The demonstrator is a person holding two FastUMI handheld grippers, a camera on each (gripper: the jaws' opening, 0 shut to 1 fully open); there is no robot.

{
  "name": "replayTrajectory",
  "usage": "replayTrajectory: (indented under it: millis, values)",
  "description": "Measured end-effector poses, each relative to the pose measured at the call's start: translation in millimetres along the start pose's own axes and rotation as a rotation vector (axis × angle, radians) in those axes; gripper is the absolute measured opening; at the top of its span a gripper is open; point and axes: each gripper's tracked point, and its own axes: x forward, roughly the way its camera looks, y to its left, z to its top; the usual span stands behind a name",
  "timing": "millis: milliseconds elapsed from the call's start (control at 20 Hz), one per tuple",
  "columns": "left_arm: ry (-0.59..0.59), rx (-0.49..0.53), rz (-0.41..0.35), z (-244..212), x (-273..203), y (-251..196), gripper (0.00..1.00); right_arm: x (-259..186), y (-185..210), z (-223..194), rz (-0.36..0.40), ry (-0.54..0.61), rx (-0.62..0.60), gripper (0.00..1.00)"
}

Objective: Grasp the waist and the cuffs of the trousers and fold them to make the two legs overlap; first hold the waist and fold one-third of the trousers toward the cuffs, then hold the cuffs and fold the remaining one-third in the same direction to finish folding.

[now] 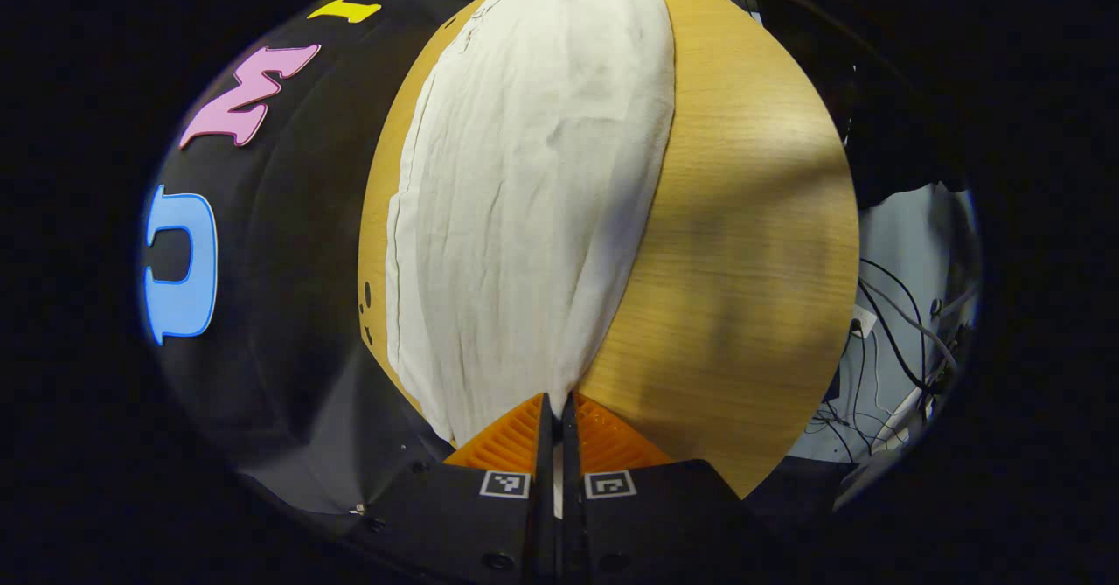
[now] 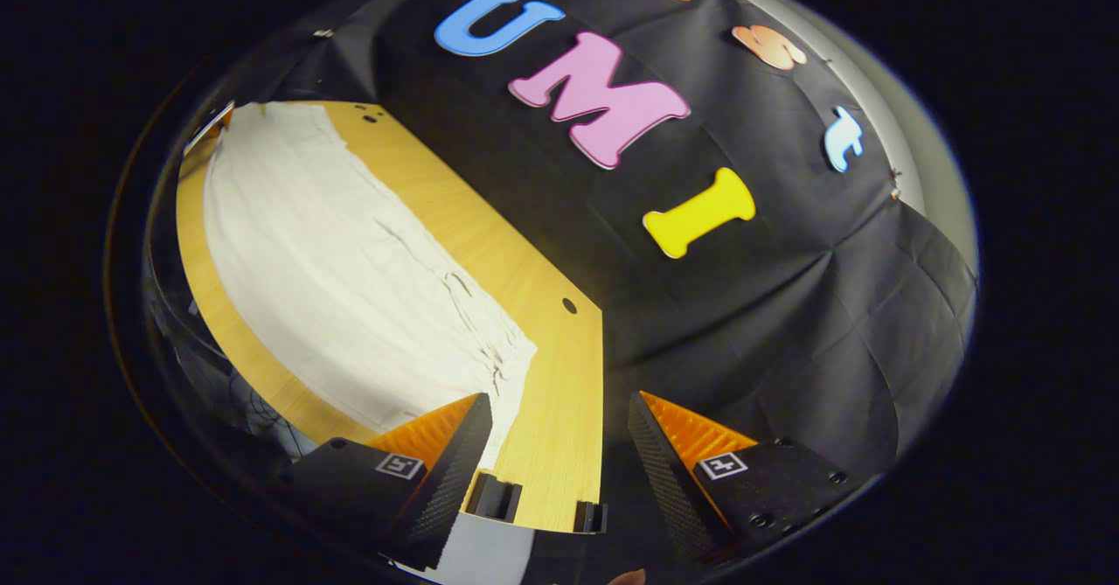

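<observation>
Left gripper [image 1: 557,406] clamped on trousers [image 1: 524,200] hem at 6 o'clock | right gripper [image 2: 559,419] apart over desk [image 2: 559,393] | risk: one-sided pull skews fold.

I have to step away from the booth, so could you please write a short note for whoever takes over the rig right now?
Left tool: jaws closed, pinching one end of the trousers near the table edge; waist or cuffs, I cannot tell.
Right tool: open, empty, hovering above the trousers' other end, near the table's corner by the booth wall.
Trousers: lying long and flat on the table, apparently as one strip, so the legs look already overlapped.
Left: both one-third folds, waist end first, then cuffs.
</observation>
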Motion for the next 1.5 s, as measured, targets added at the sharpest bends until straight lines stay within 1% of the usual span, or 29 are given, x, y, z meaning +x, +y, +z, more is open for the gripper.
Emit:
replayTrajectory:
  millis: [50, 150, 200, 400, 500, 600, 650, 750, 850, 900, 1000, 1050, 1100, 1150, 1200, 1250, 1350, 1500]
  values:
    - [0.003, -0.015, -0.011, 0, -1, 0, 0.09, 8, 8, -7, 0.029, 0.001, -0.06, 0.98]
    - [0.025, -0.055, -0.043, 0, -1, -2, 0.06, 23, 25, -28, 0.087, 0.013, -0.199, 0.95]
    - [0.036, -0.068, -0.056, 1, 0, -1, 0.06, 29, 36, -39, 0.131, 0.009, -0.268, 0.95]
    - [0.08, -0.109, -0.09, 2, 1, 1, 0.06, 46, 88, -78, 0.332, -0.03, -0.443, 0.95]
    - [0.096, -0.126, -0.108, 3, 1, 1, 0.06, 57, 106, -95, 0.41, -0.052, -0.517, 0.95]
    - [0.112, -0.122, -0.123, 2, 2, 2, 0.06, 69, 111, -110, 0.452, -0.05, -0.569, 0.95]
    - [0.117, -0.12, -0.127, 2, 1, 2, 0.06, 77, 110, -112, 0.446, -0.058, -0.582, 0.95]
    - [0.115, -0.13, -0.12, 2, 1, 2, 0.06, 91, 106, -113, 0.436, -0.06, -0.587, 0.9]
    - [0.105, -0.121, -0.095, 2, 2, 4, 0.06, 103, 111, -112, 0.455, -0.045, -0.576, 0.85]
    - [0.105, -0.109, -0.085, 1, 4, 5, 0.06, 107, 117, -114, 0.479, -0.027, -0.568, 0.71]
    - [0.101, -0.085, -0.072, 0, 5, 7, 0.06, 114, 121, -115, 0.484, -0.01, -0.579, 0.33]
    - [0.102, -0.08, -0.069, -1, 6, 9, 0.06, 117, 120, -115, 0.473, -0.013, -0.606, 0.24]
    - [0.098, -0.084, -0.069, 1, 7, 9, 0.06, 114, 120, -115, 0.475, -0.015, -0.628, 0.11]
    - [0.094, -0.1, -0.07, 0, 7, 9, 0.06, 114, 120, -116, 0.481, -0.009, -0.638, 0.09]
    - [0.088, -0.121, -0.075, -1, 7, 9, 0.06, 114, 120, -118, 0.491, 0.005, -0.631, 0.06]
    - [0.079, -0.126, -0.084, 0, 8, 10, 0.06, 111, 120, -119, 0.507, 0.023, -0.614, 0.06]
    - [0.082, -0.104, -0.088, -3, 8, 11, 0.06, 106, 121, -117, 0.526, 0.049, -0.576, 0.06]
    - [0.098, -0.078, -0.104, -7, 8, 10, 0.06, 98, 110, -101, 0.481, 0.035, -0.54, 0.06]
